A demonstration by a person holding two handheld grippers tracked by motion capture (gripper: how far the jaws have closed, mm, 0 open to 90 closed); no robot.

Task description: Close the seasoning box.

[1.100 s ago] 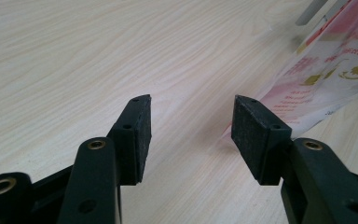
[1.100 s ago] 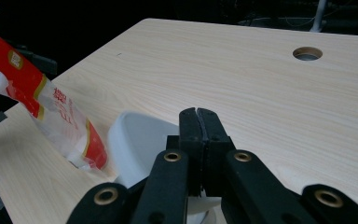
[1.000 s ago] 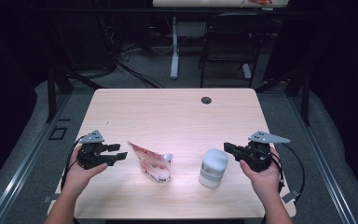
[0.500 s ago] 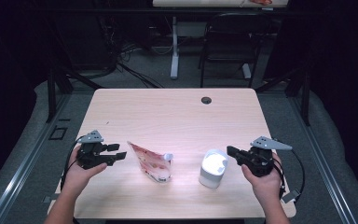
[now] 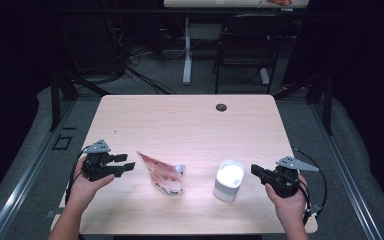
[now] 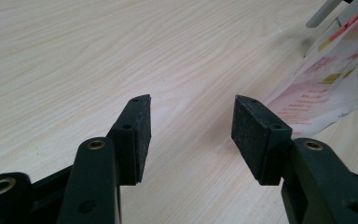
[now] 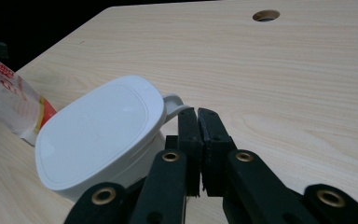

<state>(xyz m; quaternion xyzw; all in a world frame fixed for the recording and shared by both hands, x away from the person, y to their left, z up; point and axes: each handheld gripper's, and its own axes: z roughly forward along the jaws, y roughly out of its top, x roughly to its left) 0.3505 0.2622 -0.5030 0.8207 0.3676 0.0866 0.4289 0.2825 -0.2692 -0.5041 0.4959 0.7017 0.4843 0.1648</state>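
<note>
A: Progress is judged slight: nothing is gripped yet. The white container (image 5: 229, 180) is set upright on the surface (image 5: 190, 125), the printed pouch (image 5: 162, 174) just left of it.

B: Left gripper (image 5: 121, 167), left of the container, is held spread and empty; right gripper (image 5: 256, 170), just right of it, is pressed together. Dark floor, table legs and a chair (image 5: 240, 47) are seen beyond the container.

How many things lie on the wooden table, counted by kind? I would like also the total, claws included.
White plastic lidded container: 1
Red-and-white printed plastic pouch: 1
Black two-jaw claws, left claw open and right claw shut: 2
Total: 4
</note>
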